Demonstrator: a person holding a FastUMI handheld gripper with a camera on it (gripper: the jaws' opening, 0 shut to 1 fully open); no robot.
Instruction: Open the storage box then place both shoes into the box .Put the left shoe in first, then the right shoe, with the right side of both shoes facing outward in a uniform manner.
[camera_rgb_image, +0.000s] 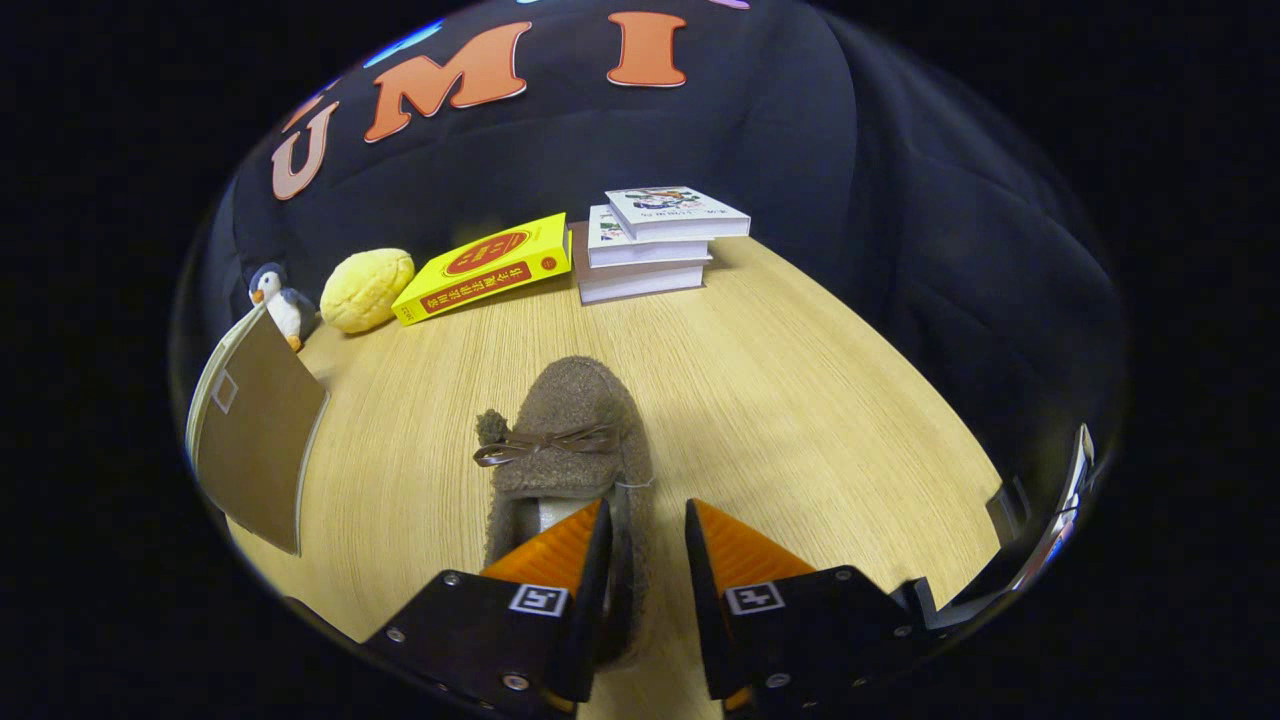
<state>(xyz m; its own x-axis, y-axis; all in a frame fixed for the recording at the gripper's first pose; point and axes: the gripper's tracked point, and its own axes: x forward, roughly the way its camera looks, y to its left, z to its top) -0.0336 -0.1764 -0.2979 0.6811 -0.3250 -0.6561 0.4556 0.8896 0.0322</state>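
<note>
Slipper (575, 430) lies on the surface (800, 400), its side wall between the fingers of the tool (648, 545), which stands parted, not yet clenched. Box door (255, 440) open; no shoe looks stowed yet.

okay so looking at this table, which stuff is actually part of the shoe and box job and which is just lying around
Job: brown fuzzy shoe, its right wall between the gripper fingers, not clearly clamped; brown flap, perhaps the storage box.
Lying about: toy penguin, yellow plush, yellow book, stacked books.

Staged recording booth, black cloth wall (880, 200), wooden table (800, 400), stacked books (650, 245)
</note>
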